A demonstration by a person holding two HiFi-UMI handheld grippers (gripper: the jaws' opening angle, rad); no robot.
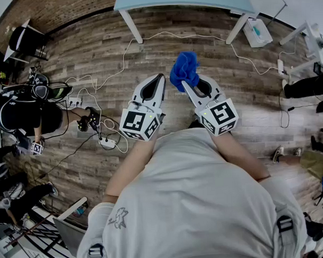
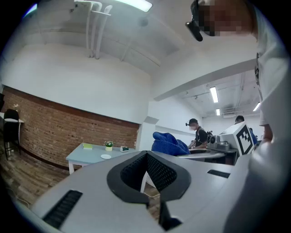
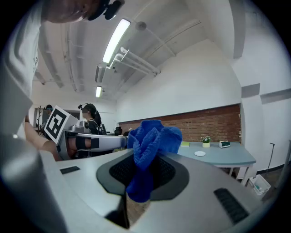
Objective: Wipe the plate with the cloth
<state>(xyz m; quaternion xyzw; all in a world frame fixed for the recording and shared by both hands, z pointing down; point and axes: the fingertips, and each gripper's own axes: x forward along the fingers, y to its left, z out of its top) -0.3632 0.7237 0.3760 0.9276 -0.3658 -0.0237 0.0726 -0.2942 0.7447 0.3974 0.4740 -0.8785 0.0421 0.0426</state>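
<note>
light: bright, even, ceiling tubes [image 3: 116, 38] | edges: fisheye bend, dark corners (gripper views) | focus: sharp

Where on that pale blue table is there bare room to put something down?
The table looks bare along its front edge, before the plate, and at its end past the small box. The back edge is busier: green pad, potted plant and that box in a row.

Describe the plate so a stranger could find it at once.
Look to the pale blue table before the brick wall. The plate lies on it, the only flat white disc, near a potted plant and a small box.
</note>
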